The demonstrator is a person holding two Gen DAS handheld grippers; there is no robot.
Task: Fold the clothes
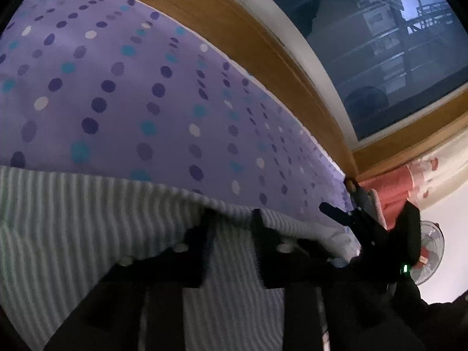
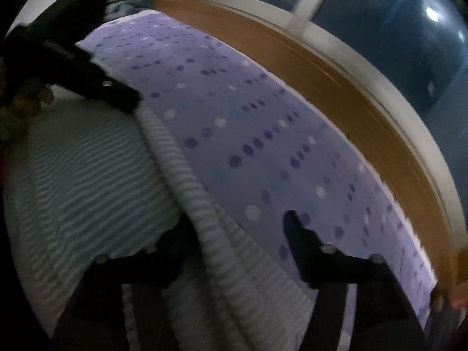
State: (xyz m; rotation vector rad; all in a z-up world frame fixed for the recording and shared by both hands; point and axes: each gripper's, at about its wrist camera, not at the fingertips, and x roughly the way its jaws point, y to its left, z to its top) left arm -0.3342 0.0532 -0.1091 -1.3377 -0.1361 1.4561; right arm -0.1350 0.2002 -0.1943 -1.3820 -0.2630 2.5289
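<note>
Two hand-held grippers work at a pale striped garment on a purple dotted bed sheet.

In the left wrist view, the left gripper [image 1: 231, 219] has its two black fingers set a narrow gap apart, with the folded edge of the striped garment [image 1: 73, 222] running between them; whether they pinch the cloth cannot be told. The garment lies on the dotted sheet [image 1: 122, 87], which reaches a wooden ledge [image 1: 263, 49] under a dark window [image 1: 395, 58]. The right gripper [image 1: 365, 222] shows at the garment's far end, near a fan [image 1: 430, 251]. In the right wrist view, the right gripper [image 2: 234, 225] stands wide open, one finger over the striped garment [image 2: 87, 169], the other over the sheet [image 2: 263, 134], with a thick fold of cloth between them, ungripped. The left gripper [image 2: 125, 96] touches the garment's far edge.
</note>
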